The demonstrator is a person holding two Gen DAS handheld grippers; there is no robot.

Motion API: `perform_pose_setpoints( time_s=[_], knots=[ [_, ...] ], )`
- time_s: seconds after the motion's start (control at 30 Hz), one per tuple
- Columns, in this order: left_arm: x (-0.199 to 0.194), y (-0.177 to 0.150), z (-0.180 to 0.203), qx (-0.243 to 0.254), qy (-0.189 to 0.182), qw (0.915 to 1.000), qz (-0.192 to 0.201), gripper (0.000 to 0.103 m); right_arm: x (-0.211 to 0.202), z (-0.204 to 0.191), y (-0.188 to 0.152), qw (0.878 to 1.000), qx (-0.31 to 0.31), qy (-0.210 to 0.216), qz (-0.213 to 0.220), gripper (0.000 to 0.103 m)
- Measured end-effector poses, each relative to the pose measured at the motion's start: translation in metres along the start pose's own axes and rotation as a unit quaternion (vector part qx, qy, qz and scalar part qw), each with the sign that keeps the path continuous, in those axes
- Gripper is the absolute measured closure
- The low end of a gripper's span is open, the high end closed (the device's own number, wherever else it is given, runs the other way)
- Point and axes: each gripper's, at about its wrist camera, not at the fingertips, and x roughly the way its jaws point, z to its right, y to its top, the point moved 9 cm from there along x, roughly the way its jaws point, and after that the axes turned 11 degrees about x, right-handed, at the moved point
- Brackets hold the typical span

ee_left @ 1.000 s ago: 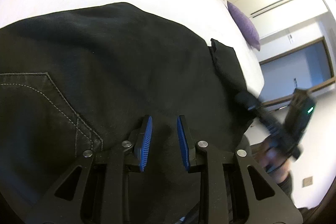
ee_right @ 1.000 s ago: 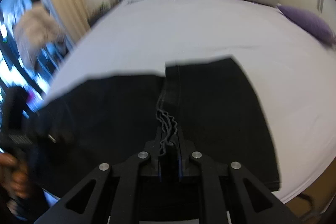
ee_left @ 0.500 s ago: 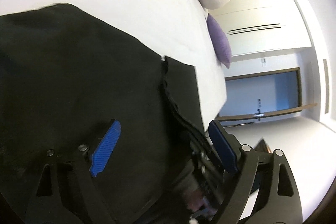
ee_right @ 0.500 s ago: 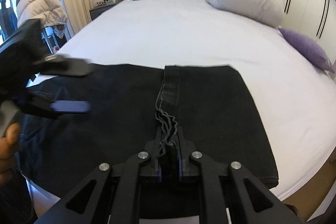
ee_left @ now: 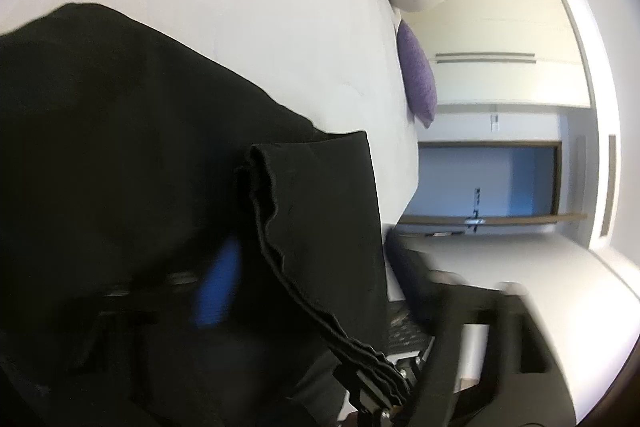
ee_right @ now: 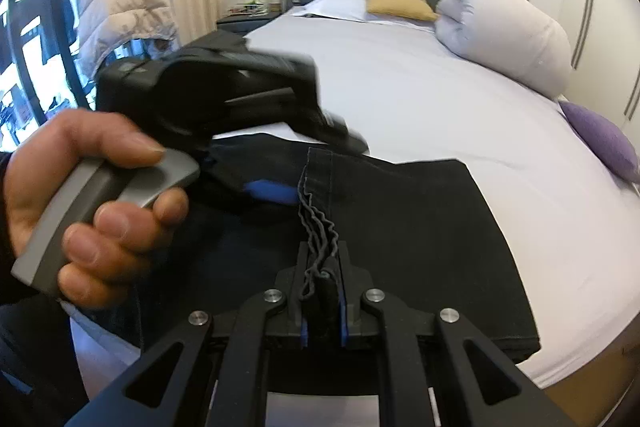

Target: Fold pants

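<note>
**Inspector:** Bedroom setting: white bed [ee_right: 420, 99] with a grey headboard, a rolled duvet [ee_right: 504, 27] at upper right of the right wrist view, a purple cushion [ee_right: 600, 139] at the right edge. Where are the pants?

**Assistant:** The black pants [ee_right: 420, 227] lie across the lower half of the bed, partly folded, with stacked hem edges running up the centre of the right wrist view.

**Inspector:** Jaws?

**Assistant:** The right gripper [ee_right: 323, 303] has its jaws nearly shut on the bunched hem layers. The left gripper [ee_left: 316, 287] is blurred; its jaws have just been closing after a wide opening and stand part open. One blue pad [ee_right: 272, 191] sits against the hem stack, but I cannot tell whether cloth is between the jaws. The person's hand [ee_right: 80, 203] squeezes its grey trigger at lower left.

**Inspector:** Handling?

**Assistant:** In my judgement, soft, limp, moderately heavy cloth; the layers will slide apart unless pinched together. Best taken at the stitched hem, all layers at once.

**Inspector:** Changes since the earlier frames?

**Assistant:** A second ago the left gripper rested over the pocket area, jaws narrow. It has since crossed towards the hem beside the right gripper, which has kept its grip throughout.
</note>
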Motion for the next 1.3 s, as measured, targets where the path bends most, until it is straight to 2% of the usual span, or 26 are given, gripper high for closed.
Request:
perform_pose_setpoints(
  time_s=[0.03,0.07,0.13,0.2,0.37,0.6,0.83,0.9,1.0,1.07,1.1,1.2,1.27,1.3],
  knots=[
    [-0.002,-0.002,-0.003,0.003,0.009,0.9999,-0.004,0.075,-0.001,-0.006,-0.001,1.000,-0.005,0.002,0.000,0.091],
    [-0.006,-0.003,-0.006,0.007,0.017,0.9998,-0.005,0.076,-0.002,-0.012,-0.003,1.000,-0.011,0.006,0.000,0.091],
    [-0.018,-0.004,-0.011,0.017,0.026,0.9995,0.000,0.090,-0.002,-0.024,-0.004,1.000,-0.020,0.011,-0.001,0.091],
    [-0.030,-0.005,-0.014,0.029,0.032,0.9991,0.004,0.093,-0.001,-0.034,-0.004,0.999,-0.029,0.019,-0.003,0.091],
    [-0.065,-0.010,-0.024,0.060,0.060,0.9963,0.011,0.093,0.001,-0.065,-0.001,0.997,-0.060,0.040,-0.006,0.091],
    [-0.111,-0.028,-0.059,0.059,0.094,0.9935,0.026,0.093,0.014,-0.108,-0.012,0.993,-0.094,0.066,-0.027,0.091],
    [-0.121,-0.049,-0.089,0.048,0.113,0.9920,0.029,0.093,0.027,-0.125,-0.035,0.990,-0.108,0.074,-0.061,0.091],
    [-0.122,-0.052,-0.094,0.056,0.130,0.9897,0.024,0.093,0.035,-0.126,-0.044,0.988,-0.113,0.074,-0.079,0.089],
    [-0.114,-0.052,-0.096,0.075,0.157,0.9845,0.020,0.093,0.041,-0.125,-0.054,0.986,-0.107,0.085,-0.100,0.079],
    [-0.116,-0.055,-0.095,0.088,0.171,0.9812,0.019,0.092,0.037,-0.124,-0.056,0.984,-0.079,0.118,-0.112,0.053],
    [-0.111,-0.056,-0.092,0.093,0.178,0.9794,0.018,0.092,0.033,-0.124,-0.057,0.979,-0.062,0.145,-0.127,0.049],
    [-0.105,-0.054,-0.082,0.106,0.204,0.9731,0.019,0.091,0.015,-0.116,-0.059,0.960,-0.011,0.225,-0.165,0.048],
    [-0.110,-0.054,-0.076,0.123,0.231,0.9649,0.023,0.090,0.001,-0.096,-0.053,0.944,0.029,0.275,-0.182,0.054],
    [-0.118,-0.054,-0.072,0.133,0.249,0.9589,0.030,0.089,-0.002,-0.082,-0.046,0.941,0.045,0.283,-0.181,0.054]
  ],
)
